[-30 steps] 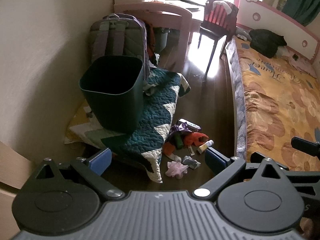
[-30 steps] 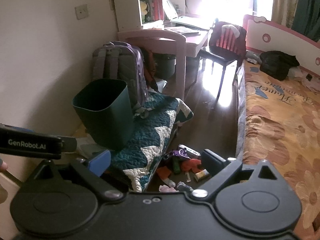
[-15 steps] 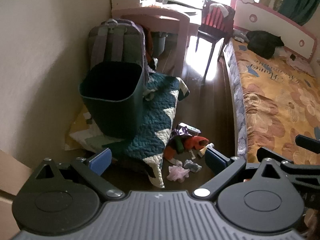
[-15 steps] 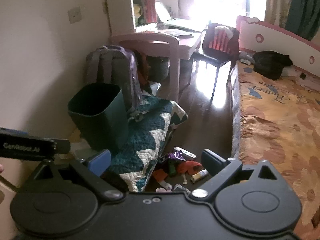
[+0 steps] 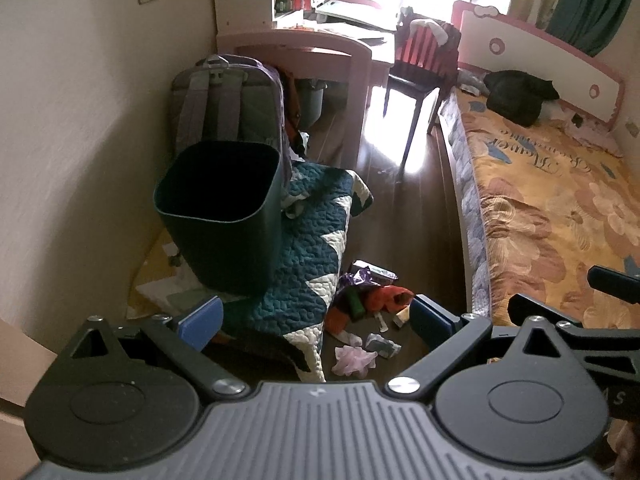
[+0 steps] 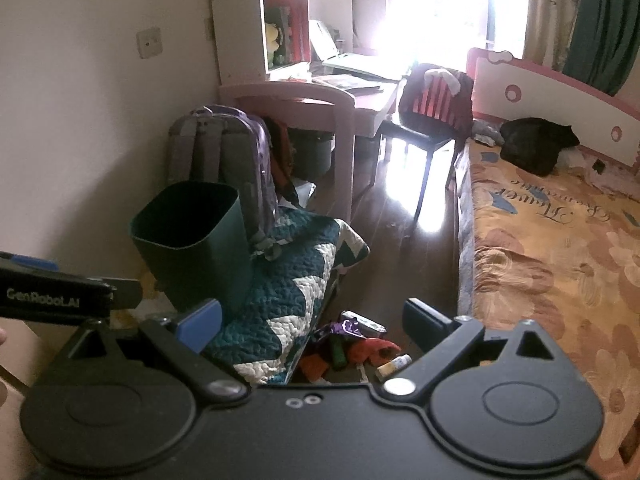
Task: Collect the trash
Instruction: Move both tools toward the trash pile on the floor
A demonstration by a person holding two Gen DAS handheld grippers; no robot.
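A pile of trash [image 5: 368, 300] lies on the dark floor between a quilt and the bed: purple and orange wrappers, a small tube, a pink crumpled tissue [image 5: 354, 360]. The same trash pile [image 6: 352, 348] shows low in the right wrist view. A dark green bin [image 5: 220, 212] stands empty-looking on the quilt by the wall; the bin [image 6: 192, 244] also shows at left in the right wrist view. My left gripper [image 5: 316, 320] is open, high above the trash. My right gripper [image 6: 312, 316] is open too, with nothing between its fingers.
A teal and white quilt [image 5: 308, 256] is spread on the floor under the bin. A grey backpack [image 5: 228, 100] leans behind it. A bed [image 5: 560, 216] runs along the right. A pink desk [image 5: 300, 48] and a chair [image 5: 424, 60] stand at the back.
Both grippers have risen and tilted up a little, so the bin, quilt and trash sit lower and smaller in view. Both stay open and hold nothing.
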